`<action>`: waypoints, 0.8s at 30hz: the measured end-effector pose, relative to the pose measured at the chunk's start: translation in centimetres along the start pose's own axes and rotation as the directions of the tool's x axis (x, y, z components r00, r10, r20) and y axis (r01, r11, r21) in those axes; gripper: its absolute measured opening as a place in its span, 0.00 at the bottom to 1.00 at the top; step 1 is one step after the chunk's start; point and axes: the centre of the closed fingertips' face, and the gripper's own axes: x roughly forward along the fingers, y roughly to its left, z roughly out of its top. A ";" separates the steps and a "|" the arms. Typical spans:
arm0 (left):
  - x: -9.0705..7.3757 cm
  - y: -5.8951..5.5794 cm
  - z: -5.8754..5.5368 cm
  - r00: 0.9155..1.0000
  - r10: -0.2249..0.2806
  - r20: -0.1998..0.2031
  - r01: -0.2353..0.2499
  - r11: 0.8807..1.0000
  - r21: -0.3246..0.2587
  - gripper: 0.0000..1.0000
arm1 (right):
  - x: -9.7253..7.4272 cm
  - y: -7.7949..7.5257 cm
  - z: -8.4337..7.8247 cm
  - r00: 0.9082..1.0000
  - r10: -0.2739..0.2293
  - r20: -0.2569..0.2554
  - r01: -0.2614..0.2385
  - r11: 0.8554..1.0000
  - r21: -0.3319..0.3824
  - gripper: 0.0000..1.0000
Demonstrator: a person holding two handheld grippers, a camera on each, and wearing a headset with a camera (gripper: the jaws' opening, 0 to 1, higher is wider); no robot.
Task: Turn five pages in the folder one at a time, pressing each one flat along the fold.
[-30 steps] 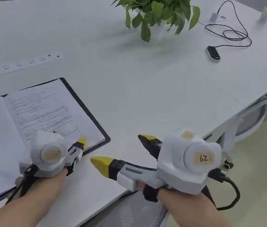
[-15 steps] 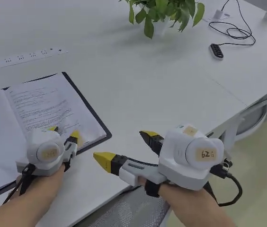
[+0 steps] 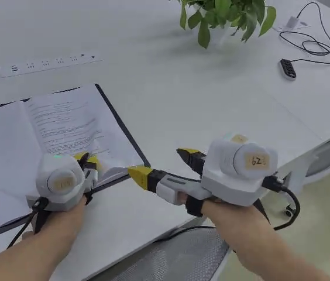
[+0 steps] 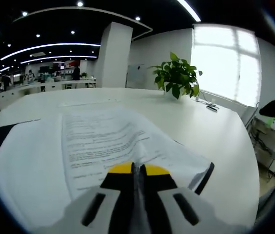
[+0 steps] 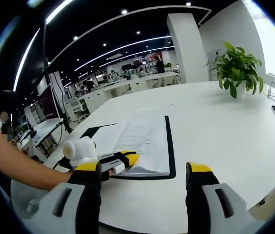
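The folder [image 3: 65, 126] lies open on the near left part of the white table [image 3: 200, 99], black cover underneath, printed pages facing up; its right page carries lines of small text, and the black edge of the cover shows along the page's right and near sides. In the left gripper view the same printed page [image 4: 103, 139] spreads out ahead of the jaws, slightly bowed.

The left gripper [image 3: 86, 160] sits over the near right corner of that right page, held in the left hand [image 3: 59, 219]; its yellow-tipped jaws are pressed together with no gap between them, and I cannot tell whether a sheet is caught there. The right gripper view shows the left gripper [image 5: 125, 158] at the same near corner of the folder [image 5: 145, 134].

The right gripper [image 3: 162, 164] is just right of the folder, near the table's near edge, apart from the cover; its jaws stand wide apart with nothing between them, one yellow tip pointing toward the folder's corner, the other farther right.

Far across the table stands a green plant [image 3: 229, 14]; right of it a black cable [image 3: 305, 44] lies looped on the tabletop. A white power strip [image 3: 45, 63] lies beyond the folder, far left. A grey mesh chair [image 3: 176, 257] shows below the table's near edge.
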 end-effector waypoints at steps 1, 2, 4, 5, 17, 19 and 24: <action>0.0 0.1 0.0 1.000 0.000 -0.001 0.000 1.000 0.015 0.03 | 0.4 0.1 -0.1 1.000 0.016 -0.021 -0.016 1.000 -0.020 0.70; 0.0 -0.1 0.0 1.000 -0.001 -0.002 0.001 1.000 0.011 0.03 | 0.7 0.1 -0.1 0.999 0.027 -0.035 -0.027 0.999 -0.021 0.70; -0.1 -0.1 0.0 1.000 -0.004 -0.001 0.004 1.000 0.005 0.02 | 1.5 0.0 0.1 0.999 0.036 -0.039 -0.037 0.999 -0.014 0.70; -0.1 -0.1 0.0 1.000 -0.004 -0.002 0.004 1.000 0.002 0.02 | 1.7 0.0 0.0 0.998 0.039 -0.044 -0.039 0.999 -0.015 0.69; 0.2 0.0 -0.1 1.000 -0.010 -0.001 0.010 1.000 0.005 0.02 | 7.9 0.1 -2.2 0.986 0.113 -0.124 -0.106 0.992 0.064 0.54; 0.2 0.0 -0.1 1.000 -0.010 0.000 0.010 1.000 0.006 0.02 | 8.6 -0.1 -2.6 0.984 0.117 -0.136 -0.108 0.992 0.070 0.52; 0.1 0.0 -0.1 1.000 -0.010 0.002 0.010 1.000 0.010 0.02 | 9.9 -0.8 -4.1 0.978 0.113 -0.175 -0.093 0.988 0.120 0.48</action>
